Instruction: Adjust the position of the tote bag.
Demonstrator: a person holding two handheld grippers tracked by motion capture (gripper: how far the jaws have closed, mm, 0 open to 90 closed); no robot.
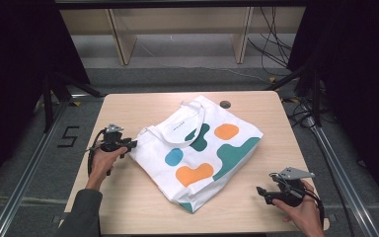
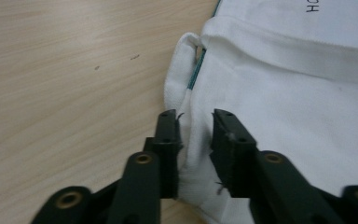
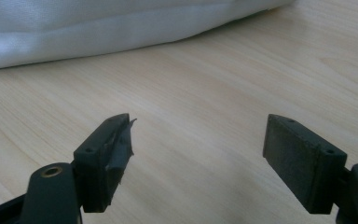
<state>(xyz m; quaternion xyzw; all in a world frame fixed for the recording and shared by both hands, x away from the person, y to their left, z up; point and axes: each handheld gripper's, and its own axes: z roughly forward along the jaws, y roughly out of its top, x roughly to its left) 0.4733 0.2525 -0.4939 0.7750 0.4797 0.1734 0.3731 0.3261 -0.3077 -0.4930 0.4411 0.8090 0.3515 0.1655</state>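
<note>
A white tote bag (image 1: pixel 202 148) with teal, orange and blue blobs lies flat and slanted in the middle of the light wooden table (image 1: pixel 128 197), handles toward the far left. My left gripper (image 1: pixel 133 144) is at the bag's left corner. In the left gripper view its jaws (image 2: pixel 196 135) stand close together with a fold of the bag's white cloth (image 2: pixel 284 116) filling the gap between the pads. My right gripper (image 1: pixel 260 191) rests near the table's front right, open (image 3: pixel 198 140), with bare wood between its jaws and the bag's edge (image 3: pixel 74 28) lying farther off.
A dark round hole (image 1: pixel 225 104) sits in the tabletop just beyond the bag. Wooden frame legs (image 1: pixel 121 39) and loose cables (image 1: pixel 271 44) stand on the floor behind the table. Bare tabletop lies at the front left and along the right side.
</note>
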